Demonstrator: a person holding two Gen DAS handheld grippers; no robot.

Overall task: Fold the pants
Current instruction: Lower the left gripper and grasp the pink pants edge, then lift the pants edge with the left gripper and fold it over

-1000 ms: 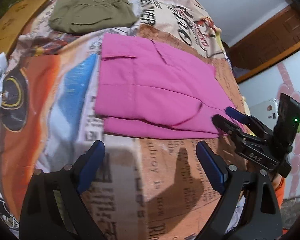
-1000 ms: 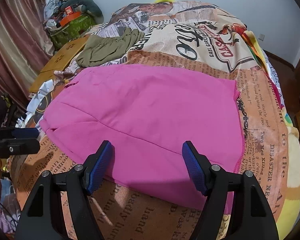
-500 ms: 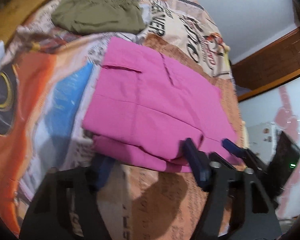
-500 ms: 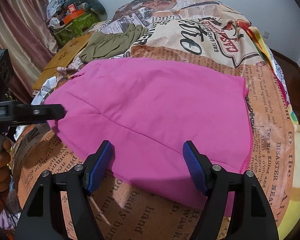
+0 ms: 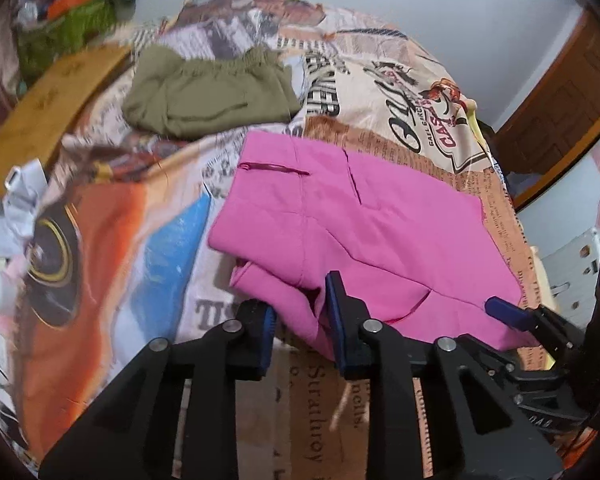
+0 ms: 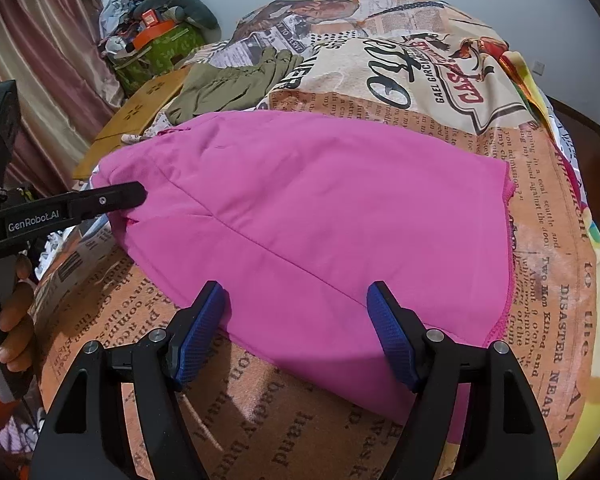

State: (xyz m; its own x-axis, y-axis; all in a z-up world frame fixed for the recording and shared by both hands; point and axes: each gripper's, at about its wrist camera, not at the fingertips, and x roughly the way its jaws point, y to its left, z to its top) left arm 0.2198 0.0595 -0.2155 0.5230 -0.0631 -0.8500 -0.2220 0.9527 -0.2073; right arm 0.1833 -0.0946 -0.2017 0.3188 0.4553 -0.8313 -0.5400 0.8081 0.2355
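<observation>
Pants lie folded on the bed. Left tool is clamped on the pants' near corner; right tool straddles their near edge, fingers apart.

Right gripper fingers spread over pink pants.

soft indoor light, blurred fisheye edges

One pink pants, one olive garment, two grippers: left gripper, right gripper, one wooden board
</observation>
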